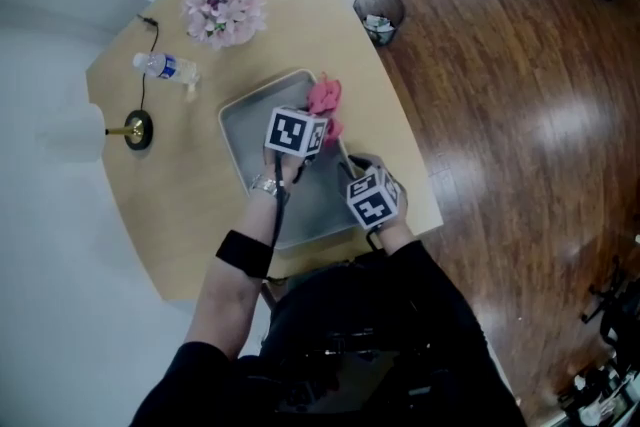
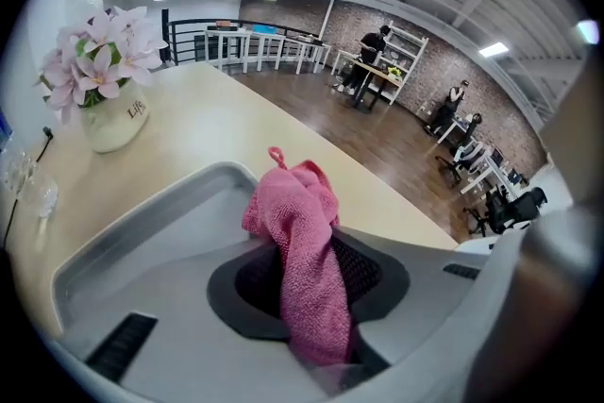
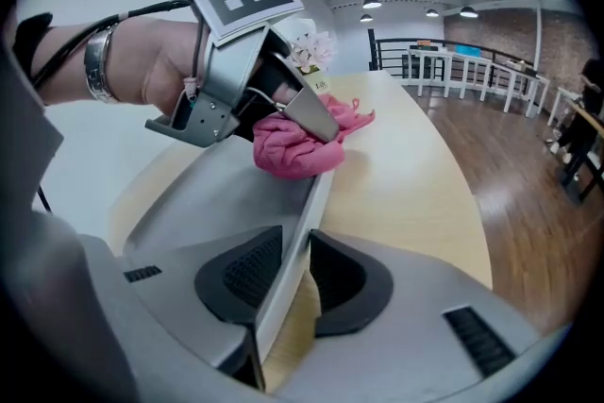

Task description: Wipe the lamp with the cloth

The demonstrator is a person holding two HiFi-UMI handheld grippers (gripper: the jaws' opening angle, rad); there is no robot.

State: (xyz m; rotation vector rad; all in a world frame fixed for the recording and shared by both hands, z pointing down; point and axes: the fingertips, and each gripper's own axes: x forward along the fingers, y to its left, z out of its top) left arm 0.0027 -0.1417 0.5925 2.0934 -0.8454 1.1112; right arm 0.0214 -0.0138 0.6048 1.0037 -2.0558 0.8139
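Over the tray's (image 1: 252, 129) far-right corner: left gripper (image 2: 307, 283) pinches bunched pink cloth (image 2: 300, 241). Right gripper (image 3: 297, 283) clamps tray's right rim. Target lamp (image 1: 137, 129) stands at table's (image 1: 190, 235) left edge, well apart. Judgement: carry cloth across, grip firm, wipe lightly, since it may tip.

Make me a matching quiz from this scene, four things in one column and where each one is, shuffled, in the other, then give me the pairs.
Things:
1. pink cloth
2. tray
3. waste bin
4. water bottle

Places:
A. on the wooden floor beside the table
B. lying on its side on the table
C. clamped by the left gripper
D. its rim between the jaws of the right gripper

Pairs: 1-C, 2-D, 3-A, 4-B
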